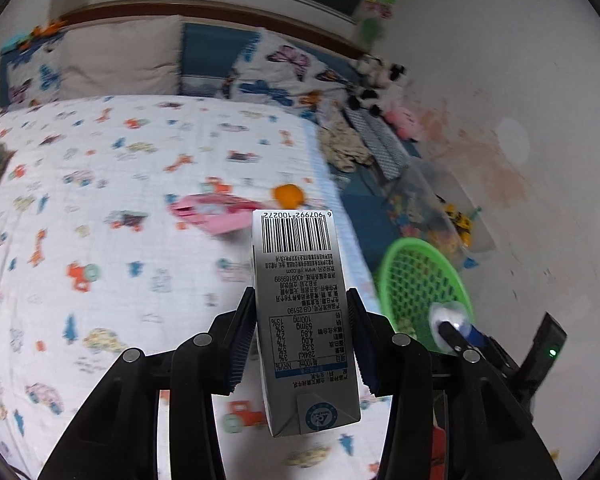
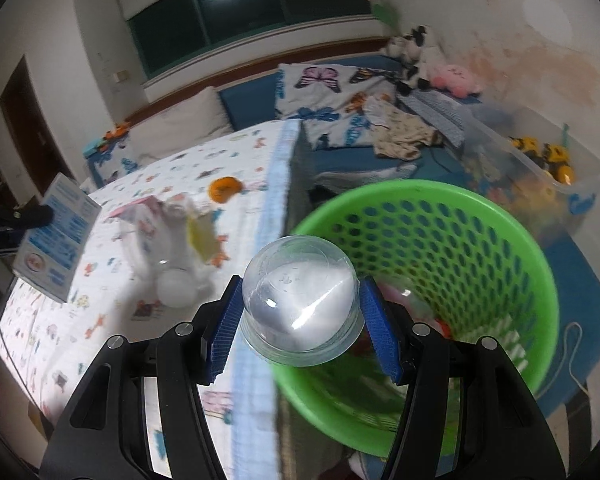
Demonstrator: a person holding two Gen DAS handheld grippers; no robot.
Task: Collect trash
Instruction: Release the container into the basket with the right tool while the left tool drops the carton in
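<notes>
A grey cardboard milk carton (image 1: 300, 320) is clamped by the left gripper (image 1: 302, 332), a clear plastic cup (image 2: 300, 308) by the right gripper (image 2: 300, 328), for dropping into the green perforated plastic basket (image 2: 512, 248).

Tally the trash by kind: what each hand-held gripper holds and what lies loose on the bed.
Milk carton, in the left hand-held gripper: 1
Clear plastic cup, in the right hand-held gripper: 1
Orange peel on the bed: 1
Pink wrapper on the bed: 1
Total: 4
</notes>
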